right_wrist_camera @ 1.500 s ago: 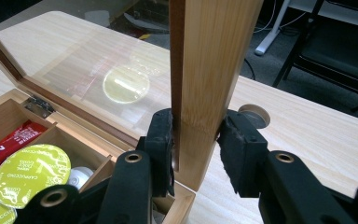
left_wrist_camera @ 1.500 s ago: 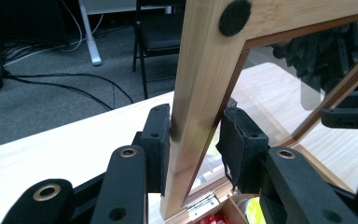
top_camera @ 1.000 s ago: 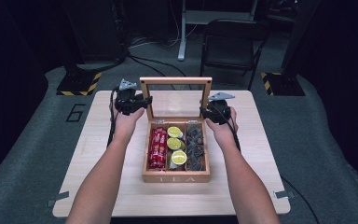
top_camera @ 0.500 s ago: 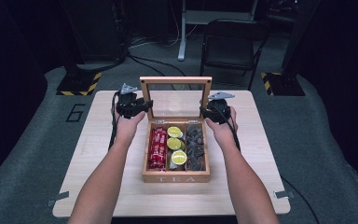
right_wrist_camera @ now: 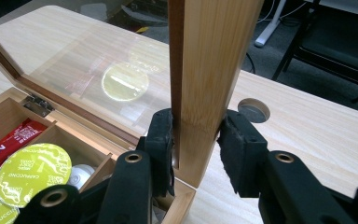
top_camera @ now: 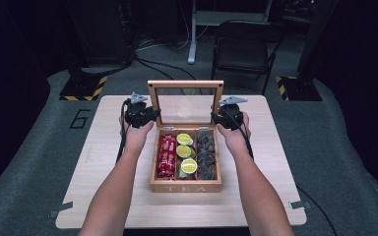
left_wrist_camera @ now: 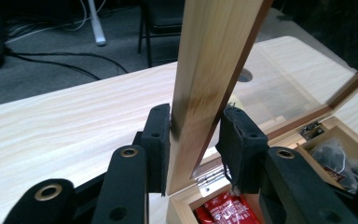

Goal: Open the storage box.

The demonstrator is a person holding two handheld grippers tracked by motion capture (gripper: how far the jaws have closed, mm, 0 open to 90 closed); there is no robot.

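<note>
The wooden tea box [top_camera: 185,186] sits mid-table [top_camera: 275,196] with its glass lid [top_camera: 185,105] upright, and both claws pinch the frame's side rails: left gripper [left_wrist_camera: 193,140] on one, right gripper [right_wrist_camera: 196,144] on the other. To swing it well, I'd move both hands evenly, so the hinges [right_wrist_camera: 38,105] don't twist over the red sachets [top_camera: 166,156] and green-topped capsules [top_camera: 184,151]. Against a second ago, the left gripper has dropped lower on its rail and its jaws have just closed onto the wood.
</note>
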